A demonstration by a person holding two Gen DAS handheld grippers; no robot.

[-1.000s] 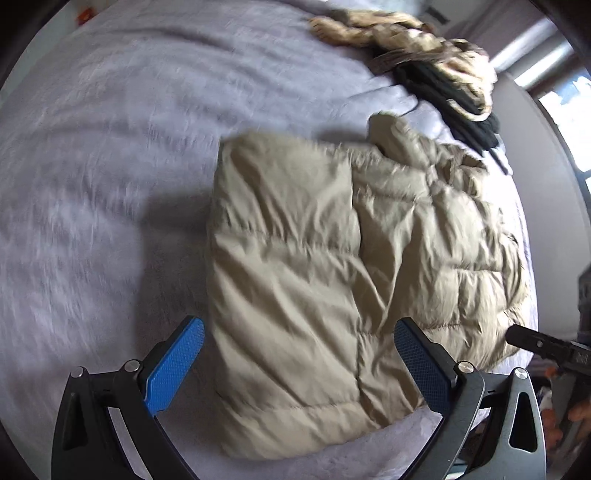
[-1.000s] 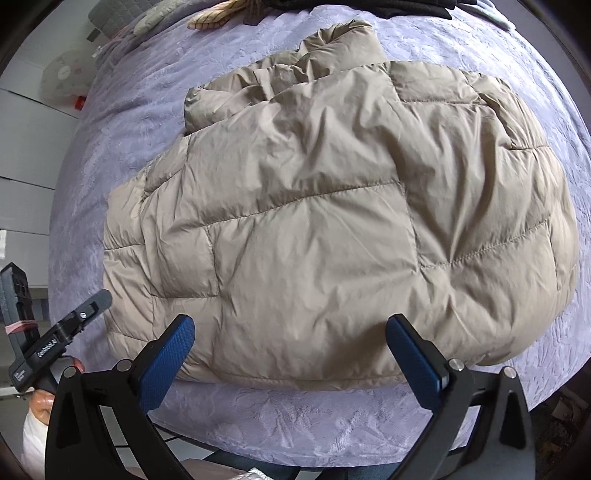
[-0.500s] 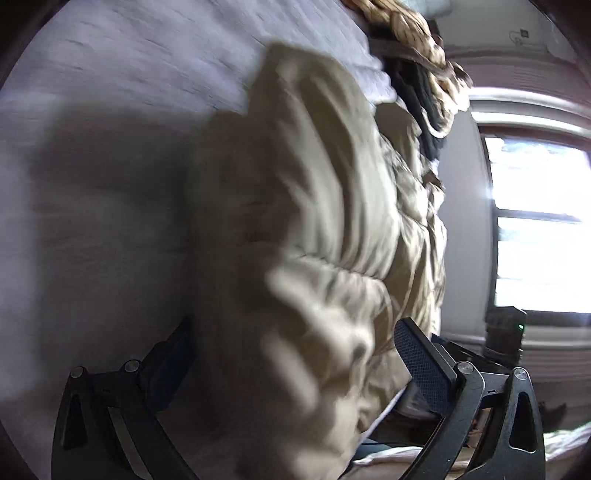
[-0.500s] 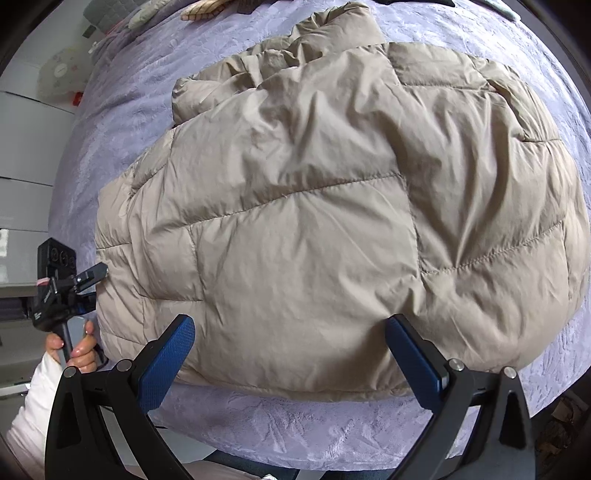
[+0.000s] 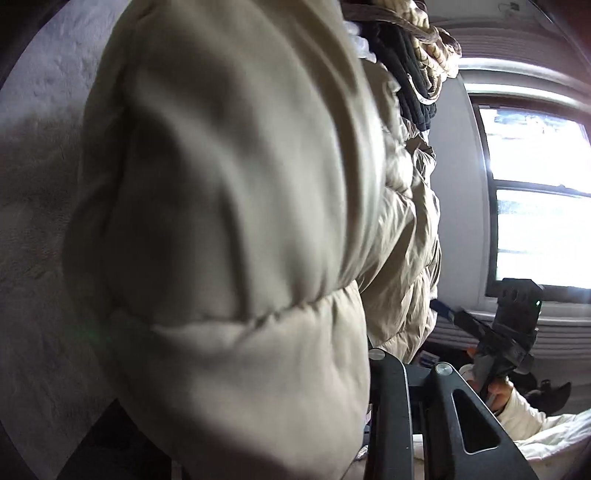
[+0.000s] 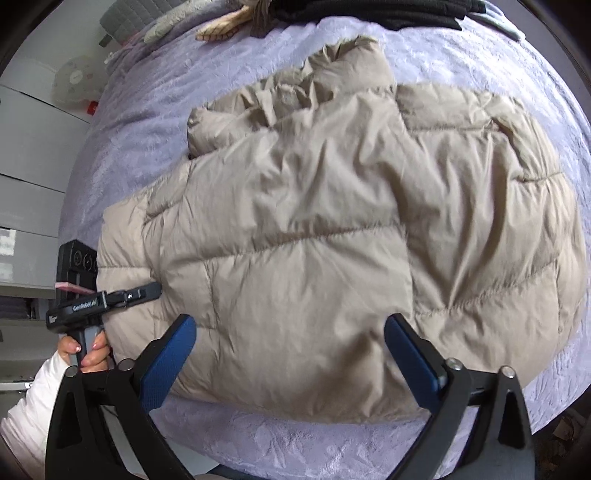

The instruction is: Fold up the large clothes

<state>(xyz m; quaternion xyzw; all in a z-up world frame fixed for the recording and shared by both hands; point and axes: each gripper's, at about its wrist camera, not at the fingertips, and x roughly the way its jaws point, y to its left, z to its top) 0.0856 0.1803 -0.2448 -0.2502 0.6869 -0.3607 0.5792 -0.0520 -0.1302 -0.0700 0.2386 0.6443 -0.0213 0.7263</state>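
- Purple bed cover [image 6: 155, 122] fills the room view, with a bright window [image 5: 535, 206] off to one side.
- A big tan puffy coat [image 6: 332, 240] lies spread on the bed, collar at the far end.
- The right tongs [image 6: 290, 354] hang spread wide over the coat's near edge, holding nothing.
- The left tongs [image 6: 147, 290] sit at the coat's left edge, pressed into the fabric. Coat covers most of their own camera view, so I cannot tell if they are clenched.
- Dark clothes [image 6: 369, 13] are piled at the far end of the bed.
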